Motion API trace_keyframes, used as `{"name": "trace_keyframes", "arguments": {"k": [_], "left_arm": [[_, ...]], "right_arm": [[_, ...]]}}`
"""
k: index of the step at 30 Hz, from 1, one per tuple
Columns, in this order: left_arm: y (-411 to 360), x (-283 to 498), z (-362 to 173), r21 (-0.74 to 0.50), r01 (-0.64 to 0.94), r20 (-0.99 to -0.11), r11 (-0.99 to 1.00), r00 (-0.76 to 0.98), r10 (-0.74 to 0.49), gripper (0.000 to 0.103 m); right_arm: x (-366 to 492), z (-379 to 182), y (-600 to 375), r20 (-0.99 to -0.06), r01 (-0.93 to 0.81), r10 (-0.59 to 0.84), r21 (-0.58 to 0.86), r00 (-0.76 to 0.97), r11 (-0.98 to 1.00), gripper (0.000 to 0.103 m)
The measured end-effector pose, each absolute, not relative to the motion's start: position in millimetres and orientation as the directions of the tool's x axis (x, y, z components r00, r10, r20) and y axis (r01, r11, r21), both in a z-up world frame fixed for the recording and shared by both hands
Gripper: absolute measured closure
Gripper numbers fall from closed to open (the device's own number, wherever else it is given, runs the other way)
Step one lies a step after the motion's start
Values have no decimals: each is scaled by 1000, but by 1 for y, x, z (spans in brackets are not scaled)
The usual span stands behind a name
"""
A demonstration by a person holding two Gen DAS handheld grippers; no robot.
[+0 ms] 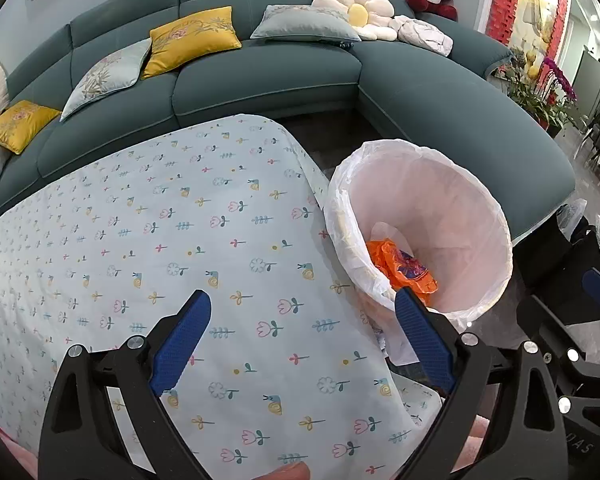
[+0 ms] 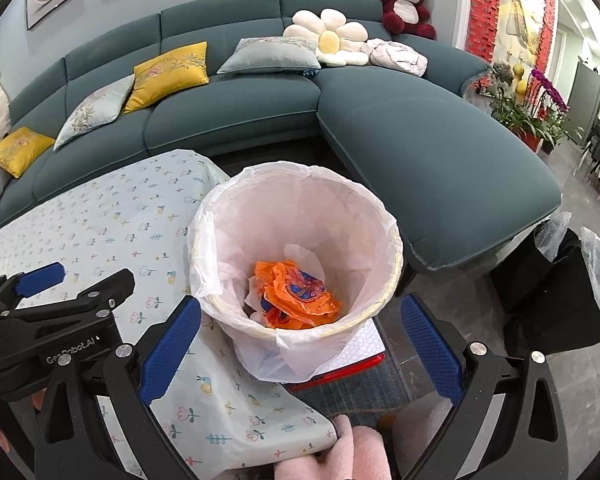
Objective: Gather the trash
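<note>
A bin lined with a white plastic bag (image 2: 300, 216) stands beside the table's right edge; it also shows in the left wrist view (image 1: 440, 184). Crumpled orange wrapper trash (image 2: 300, 296) lies in it on white paper, and shows in the left wrist view (image 1: 404, 268). My right gripper (image 2: 300, 340) is open and empty, held over the bin's near rim. My left gripper (image 1: 302, 332) is open and empty above the table with the floral cloth (image 1: 160, 240), left of the bin. It also appears at the left of the right wrist view (image 2: 40, 276).
A teal corner sofa (image 2: 420, 140) with cushions and a plush bear wraps behind and to the right. The bin rests on a red-edged white board (image 2: 360, 344). Black bags (image 2: 560, 292) stand on the floor at right. Potted flowers (image 2: 540, 112) are at far right.
</note>
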State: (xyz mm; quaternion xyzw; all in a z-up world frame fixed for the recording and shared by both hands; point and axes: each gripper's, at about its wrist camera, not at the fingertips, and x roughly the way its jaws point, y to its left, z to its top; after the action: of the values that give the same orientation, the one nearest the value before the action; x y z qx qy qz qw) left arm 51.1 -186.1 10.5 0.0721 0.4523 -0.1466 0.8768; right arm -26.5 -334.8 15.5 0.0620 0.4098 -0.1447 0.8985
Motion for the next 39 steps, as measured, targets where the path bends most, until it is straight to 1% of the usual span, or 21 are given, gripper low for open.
{"name": "trace_keyframes", "arguments": {"k": [15, 39], "left_arm": [[-181, 49, 11, -12, 299, -811, 954, 555, -184, 14], [-175, 48, 12, 0, 271, -805, 963, 572, -161, 14]], "right_arm": [[-24, 15, -329, -759, 304, -232, -47, 609, 952, 7], [-24, 14, -325, -758, 302, -242, -62, 606, 951, 7]]}}
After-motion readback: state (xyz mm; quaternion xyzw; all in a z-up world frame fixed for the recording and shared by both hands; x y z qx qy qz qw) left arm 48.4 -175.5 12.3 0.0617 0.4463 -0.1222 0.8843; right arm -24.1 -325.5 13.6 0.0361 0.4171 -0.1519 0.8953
